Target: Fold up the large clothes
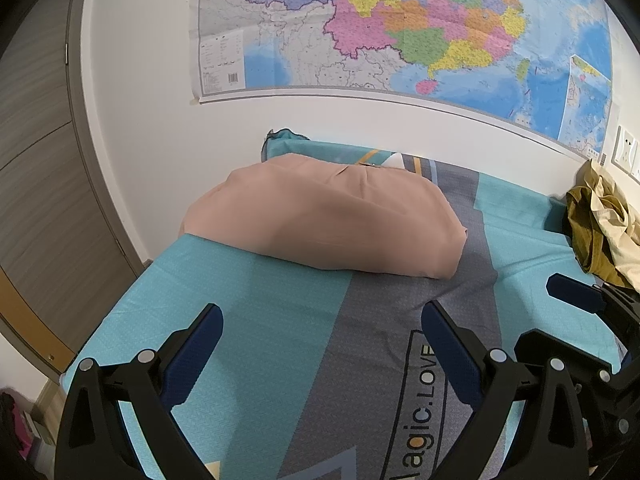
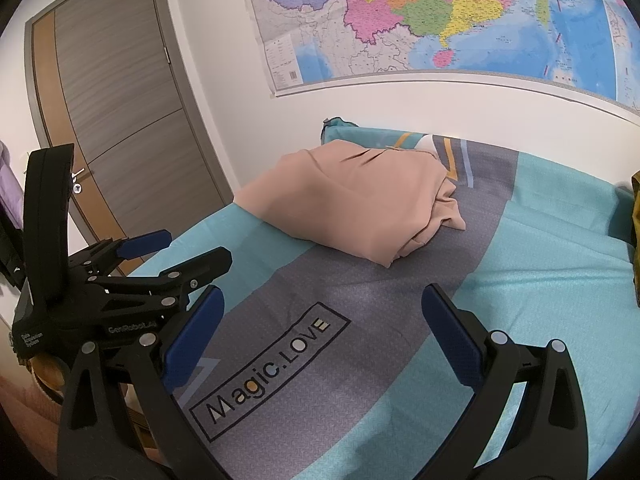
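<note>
A folded salmon-pink garment [image 1: 324,216] lies on the bed's teal and grey sheet [image 1: 256,300], near the far left corner by the wall; it also shows in the right wrist view [image 2: 352,208]. My left gripper [image 1: 322,320] is open and empty, held above the sheet well short of the garment. My right gripper [image 2: 322,304] is open and empty too, over the "Magic.LOVE" print [image 2: 268,368]. The right gripper shows at the right edge of the left wrist view [image 1: 576,300], and the left gripper shows at the left of the right wrist view [image 2: 160,248].
A crumpled olive and cream pile of clothes [image 1: 604,220] lies on the bed at the far right. A large wall map [image 1: 400,28] hangs above the bed. A grey door [image 2: 120,120] stands left of the bed. The bed's left edge [image 1: 120,300] drops off.
</note>
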The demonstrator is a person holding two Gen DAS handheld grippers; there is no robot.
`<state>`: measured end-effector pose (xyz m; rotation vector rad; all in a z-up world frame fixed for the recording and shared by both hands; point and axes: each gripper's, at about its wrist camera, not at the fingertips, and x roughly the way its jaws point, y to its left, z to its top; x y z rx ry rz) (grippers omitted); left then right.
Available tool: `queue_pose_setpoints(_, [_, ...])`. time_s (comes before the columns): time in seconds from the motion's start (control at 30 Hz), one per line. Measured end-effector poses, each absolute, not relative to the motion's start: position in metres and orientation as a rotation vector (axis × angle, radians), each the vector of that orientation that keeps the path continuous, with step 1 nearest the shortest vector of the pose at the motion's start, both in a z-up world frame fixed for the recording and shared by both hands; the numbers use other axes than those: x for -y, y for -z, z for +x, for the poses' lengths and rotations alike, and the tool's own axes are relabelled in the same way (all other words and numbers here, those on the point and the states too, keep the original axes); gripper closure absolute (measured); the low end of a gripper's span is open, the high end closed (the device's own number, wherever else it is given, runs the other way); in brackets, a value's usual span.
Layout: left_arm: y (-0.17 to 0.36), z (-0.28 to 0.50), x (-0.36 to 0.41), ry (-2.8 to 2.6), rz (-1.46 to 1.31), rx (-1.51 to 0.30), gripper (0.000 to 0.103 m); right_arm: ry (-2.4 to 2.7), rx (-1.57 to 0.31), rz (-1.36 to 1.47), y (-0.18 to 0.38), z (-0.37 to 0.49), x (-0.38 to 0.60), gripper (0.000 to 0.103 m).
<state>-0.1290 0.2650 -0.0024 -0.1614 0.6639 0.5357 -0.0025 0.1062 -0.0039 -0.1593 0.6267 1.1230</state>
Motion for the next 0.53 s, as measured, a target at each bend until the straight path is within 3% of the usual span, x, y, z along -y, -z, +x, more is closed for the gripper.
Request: queue_pose_setpoints(0.53, [0.019,-0.099,-0.234,-0.357,-0.193,-0.694,0.007,-0.986,-0.62,-0.071,0.005,0.008,-0.046,0.005])
